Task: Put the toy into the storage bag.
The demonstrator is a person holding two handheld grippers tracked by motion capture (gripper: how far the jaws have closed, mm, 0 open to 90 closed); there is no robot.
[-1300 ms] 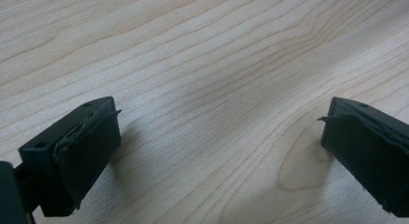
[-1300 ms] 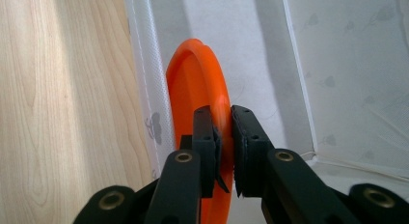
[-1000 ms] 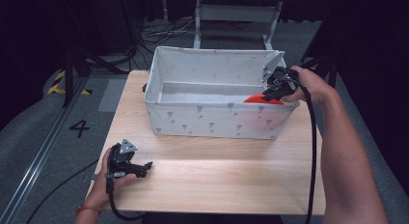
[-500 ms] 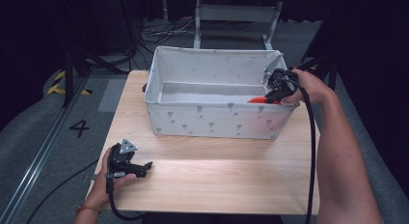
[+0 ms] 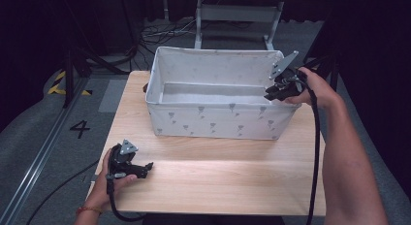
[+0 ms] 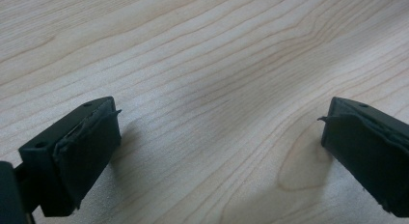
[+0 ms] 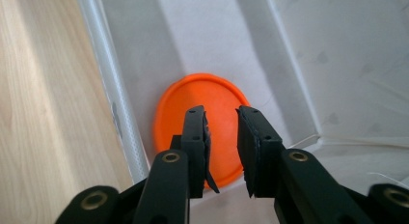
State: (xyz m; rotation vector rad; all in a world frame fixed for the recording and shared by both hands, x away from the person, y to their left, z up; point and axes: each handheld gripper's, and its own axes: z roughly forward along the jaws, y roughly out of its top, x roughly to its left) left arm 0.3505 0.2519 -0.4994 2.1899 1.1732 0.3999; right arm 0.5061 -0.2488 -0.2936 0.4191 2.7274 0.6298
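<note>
The left gripper (image 5: 148, 168) rests on the wooden table (image 5: 218, 176) at the near left, jaws wide apart, empty. The right gripper (image 7: 222, 137) hangs over the bin (image 5: 213, 119), jaws slightly parted, nothing between them. The orange disc (image 7: 193, 101) lies on the bin floor against the wall. Judged step: release complete; next, withdrawal.

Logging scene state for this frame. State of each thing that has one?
fabric bin: upright on the table, open top, no lid.
orange disc: lying flat on the bin floor, in a corner against the wall, not gripped.
right gripper: above the disc inside the bin, jaws slightly apart, nothing between them.
left gripper: resting on the table, jaws wide open, empty.
</note>
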